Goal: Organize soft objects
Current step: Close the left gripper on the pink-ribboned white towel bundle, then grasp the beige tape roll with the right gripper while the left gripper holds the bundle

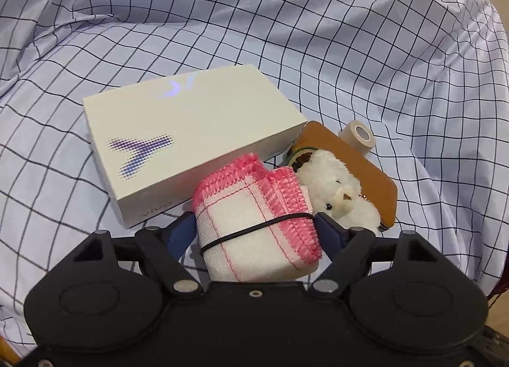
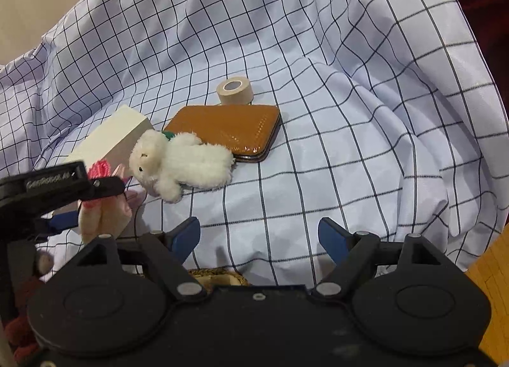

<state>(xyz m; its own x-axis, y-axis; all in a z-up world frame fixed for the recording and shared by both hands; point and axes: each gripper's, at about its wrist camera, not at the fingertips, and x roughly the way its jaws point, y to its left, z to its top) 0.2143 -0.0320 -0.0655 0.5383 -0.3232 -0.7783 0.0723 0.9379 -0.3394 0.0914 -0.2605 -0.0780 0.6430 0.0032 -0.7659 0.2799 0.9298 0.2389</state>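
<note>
Left gripper (image 1: pixel 254 223) fingers are pinching the rolled cloth (image 1: pixel 254 227) beside the toy bear (image 1: pixel 337 195); right gripper (image 2: pixel 259 235) fingers are standing spread, empty. Squeezing mid-roll should be preventing slippage.

A: What couldn't you make out?

B: The rolled cloth (image 1: pixel 254 227) hid the left gripper's (image 1: pixel 254 223) pads, and its lower end sat behind the gripper body.

A: And the plush bear (image 1: pixel 337 195)?

B: It covered part of the brown wallet (image 1: pixel 366 169). In the right view, the white box (image 2: pixel 108 137) was mostly hidden behind the left gripper, and a woven thing (image 2: pixel 219 276) barely showed.
</note>
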